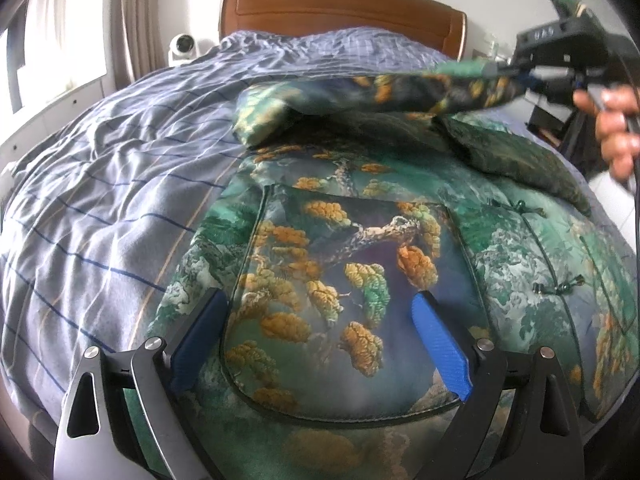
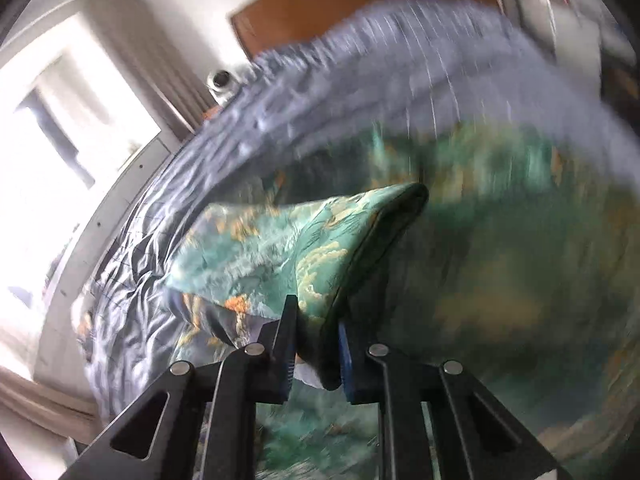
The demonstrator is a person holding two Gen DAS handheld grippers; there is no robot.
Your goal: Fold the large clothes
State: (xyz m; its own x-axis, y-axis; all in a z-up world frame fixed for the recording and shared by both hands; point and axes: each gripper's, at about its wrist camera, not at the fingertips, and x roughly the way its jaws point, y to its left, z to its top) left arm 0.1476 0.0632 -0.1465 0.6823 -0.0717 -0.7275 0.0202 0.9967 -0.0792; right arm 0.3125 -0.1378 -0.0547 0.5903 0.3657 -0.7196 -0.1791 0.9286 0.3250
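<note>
**Item: printed jacket, sleeve fold in hand**

Location. I see the jacket (image 1: 360, 248) lying front-up on the striped bed cover (image 1: 120, 184), its body spread flat, piped pocket and knot buttons showing. One sleeve (image 1: 360, 92) is lifted off the bed and stretched across the upper chest.

Handling. I judge it a soft, padded, satin-faced garment: light for its bulk, limp, likely to slide on the cover and slip between smooth pads. Best holds, to my eye, are the piped edges, cuff and hem, where the cloth is doubled and firmer.

Right gripper (image 2: 316, 340). Jaws drawn nearly together, clamped on the sleeve's cuff end; cloth fills the narrow gap between the pads. Seen from the left wrist view, a hand (image 1: 616, 128) carries it at the bed's right edge. The view is motion-blurred.

Left gripper (image 1: 320, 340). Jaws spread wide, holding nothing, poised over the pocket panel near the hem. I cannot tell whether its fingertips touch the cloth.
</note>
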